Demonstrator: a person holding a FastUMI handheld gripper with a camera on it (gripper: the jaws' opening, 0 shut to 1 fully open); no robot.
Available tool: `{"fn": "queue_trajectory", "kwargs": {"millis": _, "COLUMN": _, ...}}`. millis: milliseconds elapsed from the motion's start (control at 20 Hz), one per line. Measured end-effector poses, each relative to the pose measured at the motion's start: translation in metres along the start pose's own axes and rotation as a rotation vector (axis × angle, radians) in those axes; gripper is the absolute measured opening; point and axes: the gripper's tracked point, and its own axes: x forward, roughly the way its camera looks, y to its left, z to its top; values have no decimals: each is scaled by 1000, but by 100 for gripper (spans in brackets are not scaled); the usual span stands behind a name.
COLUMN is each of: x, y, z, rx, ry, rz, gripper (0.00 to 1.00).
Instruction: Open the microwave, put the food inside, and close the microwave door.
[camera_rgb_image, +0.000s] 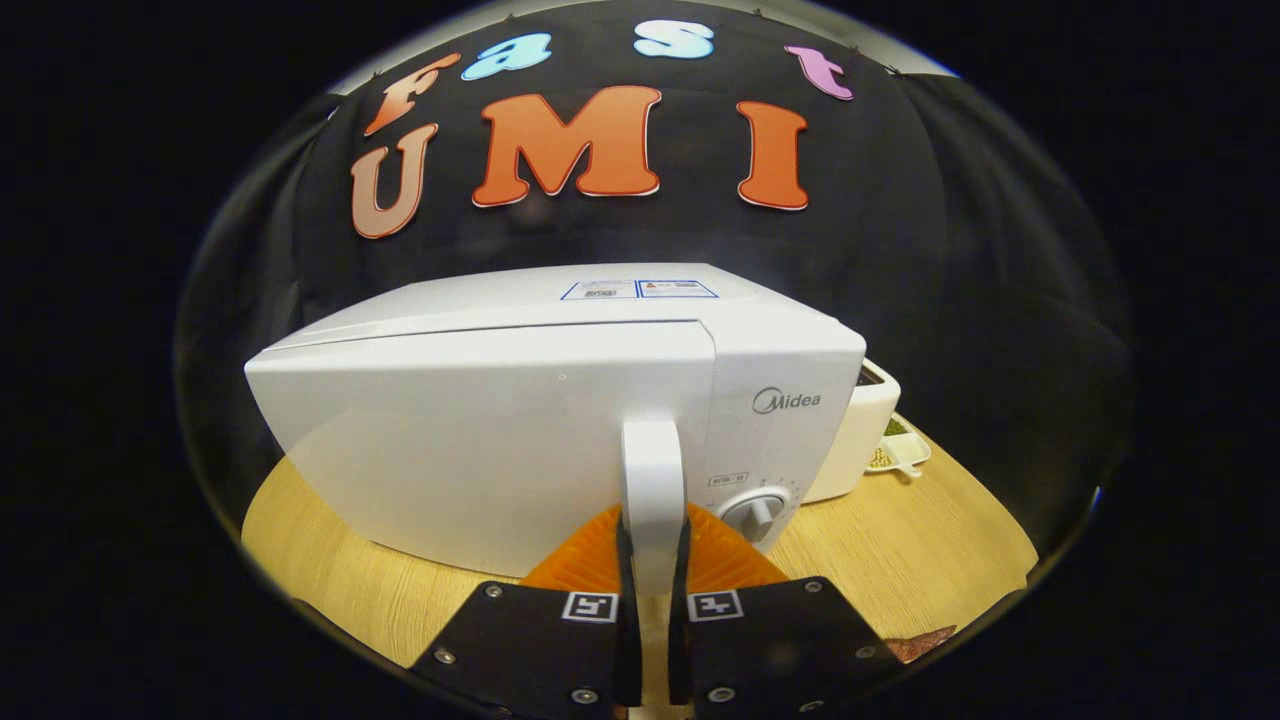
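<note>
A white microwave (480, 440) stands on the wooden table (900, 560), its door swung a little ajar from the body at the top seam. A white vertical door handle (652, 480) rises right in front of me. My gripper (652, 560) is shut on that handle, one finger pressing each side of its lower part. To the right of the handle is the control panel with a round knob (758, 512). A small white dish of food (898, 452) sits on the table beyond the microwave's right side, next to a white box-shaped appliance (860, 430).
Black cloth wall stands close behind the microwave. Bare wooden tabletop lies to the right of the fingers and to the left under the door. A brownish flat object (925, 642) lies on the table just right of the gripper.
</note>
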Motion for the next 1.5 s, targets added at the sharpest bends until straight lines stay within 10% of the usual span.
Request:
{"fn": "queue_trajectory", "kwargs": {"millis": 550, "x": -59, "y": 6, "z": -28, "rx": -38, "ry": -25, "rz": -35, "gripper": 9}}
{"fn": "queue_trajectory", "kwargs": {"millis": 1500, "x": -213, "y": 112, "z": -95, "rx": -147, "ry": -35, "rz": 189, "gripper": 18}}
